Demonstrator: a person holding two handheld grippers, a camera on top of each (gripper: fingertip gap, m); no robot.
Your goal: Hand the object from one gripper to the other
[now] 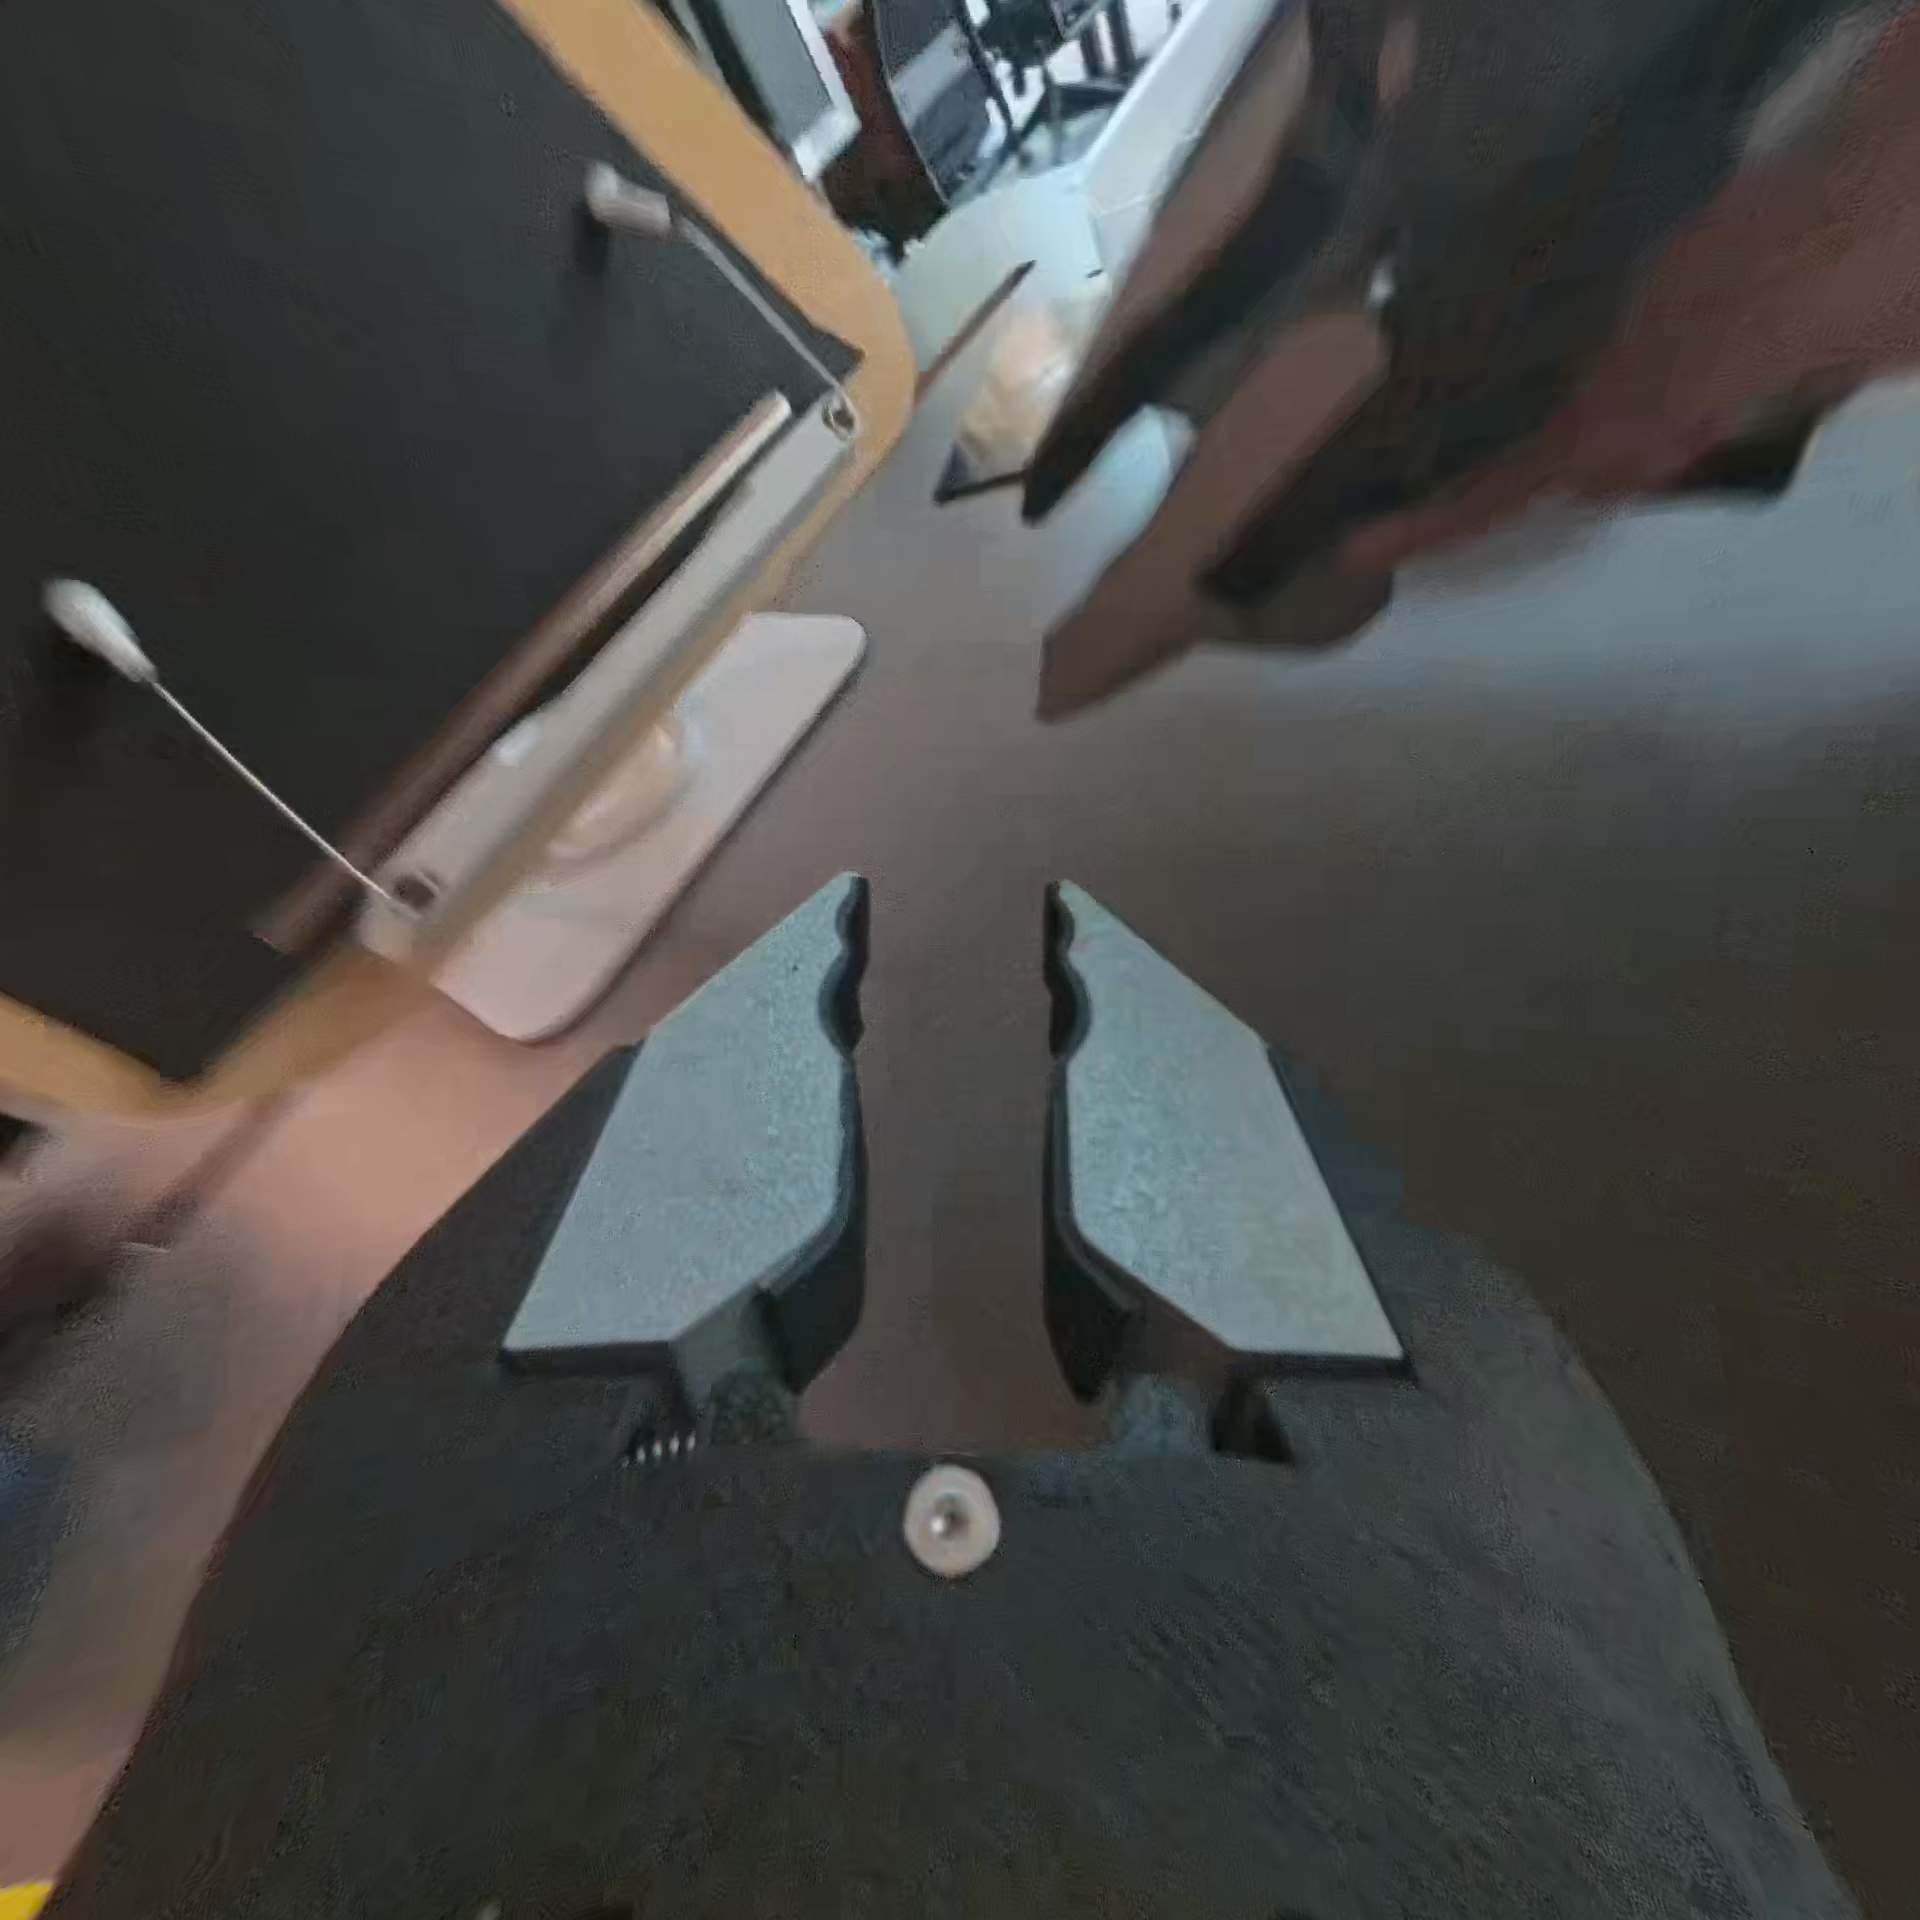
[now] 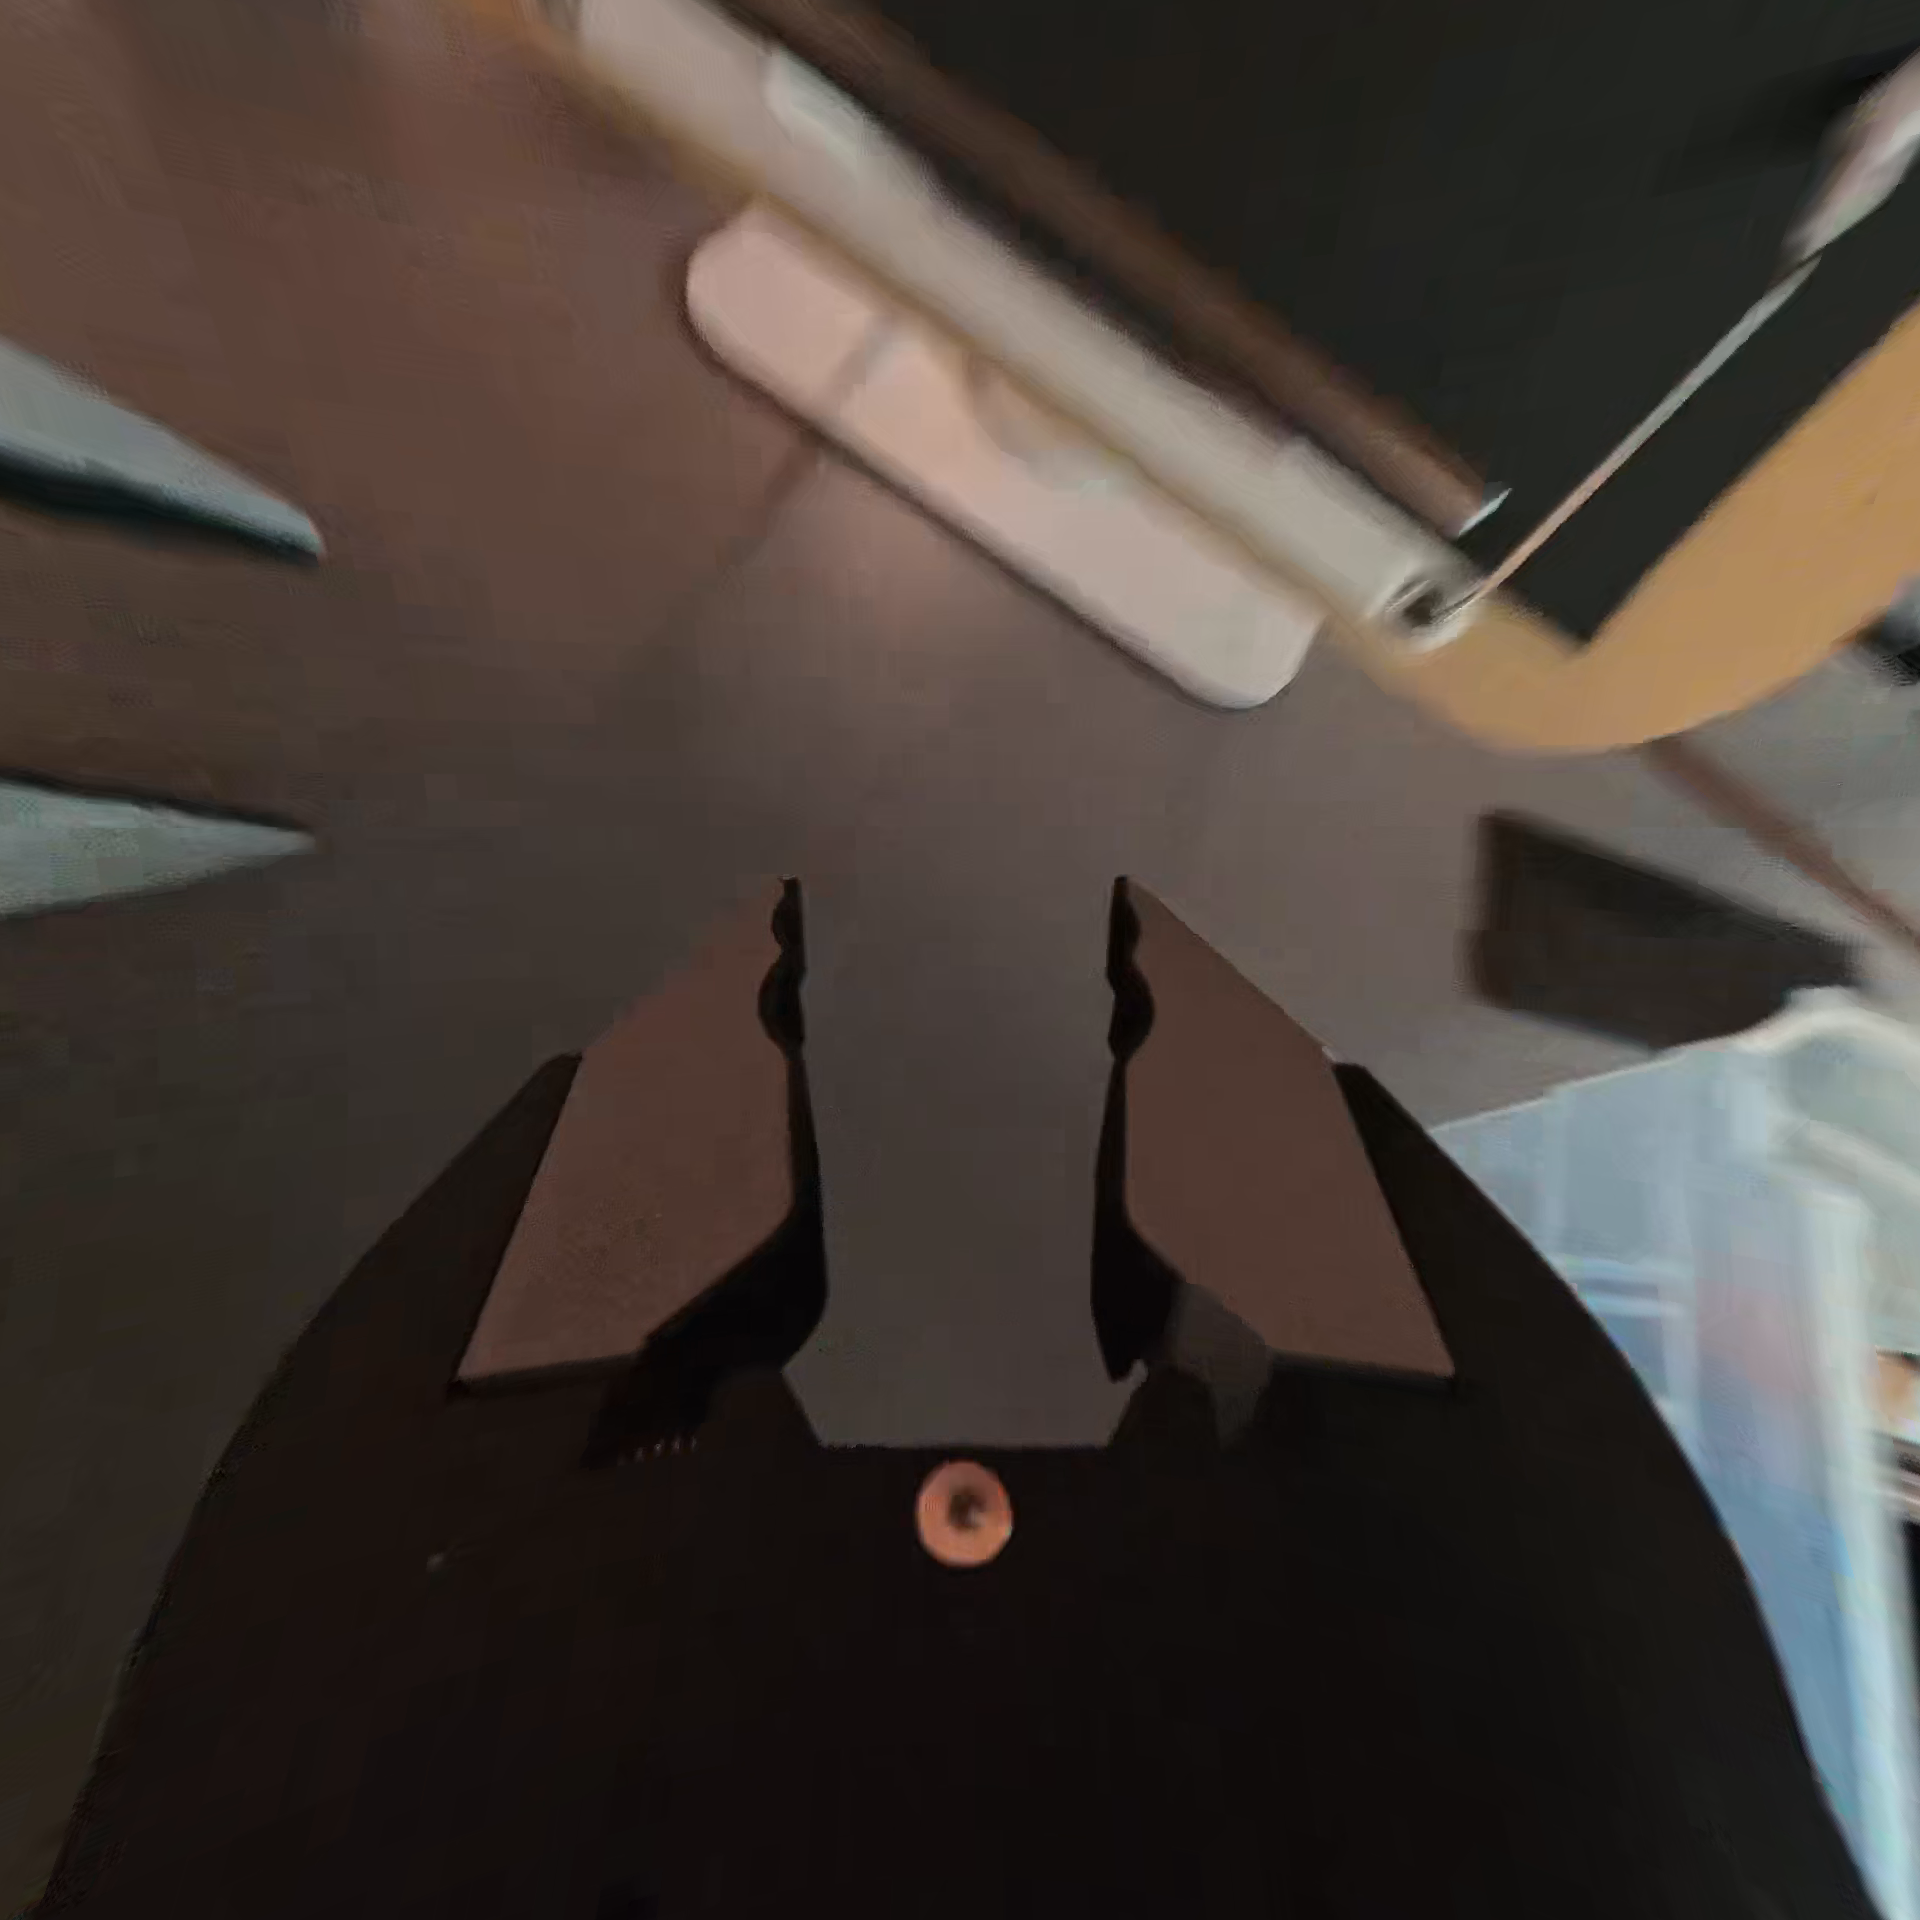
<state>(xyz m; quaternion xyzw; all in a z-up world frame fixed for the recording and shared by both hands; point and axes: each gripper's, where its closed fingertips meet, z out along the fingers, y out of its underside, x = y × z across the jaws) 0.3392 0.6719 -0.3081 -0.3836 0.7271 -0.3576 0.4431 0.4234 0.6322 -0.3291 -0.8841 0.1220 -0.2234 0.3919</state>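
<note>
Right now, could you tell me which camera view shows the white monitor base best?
The left wrist view: the white monitor base appears fairly sharp beneath the dark screen. The right wrist view shows it blurred.

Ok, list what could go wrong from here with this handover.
1. Both the left gripper and the right gripper are open and empty; no object to hand over is in view, so there is nothing to pass.
2. Both views are blurred, and the white stand base sits close by on the table; a knock seems possible.

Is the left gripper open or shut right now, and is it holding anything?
Open and empty: the left gripper shows only dark tabletop between its fingers.
</note>
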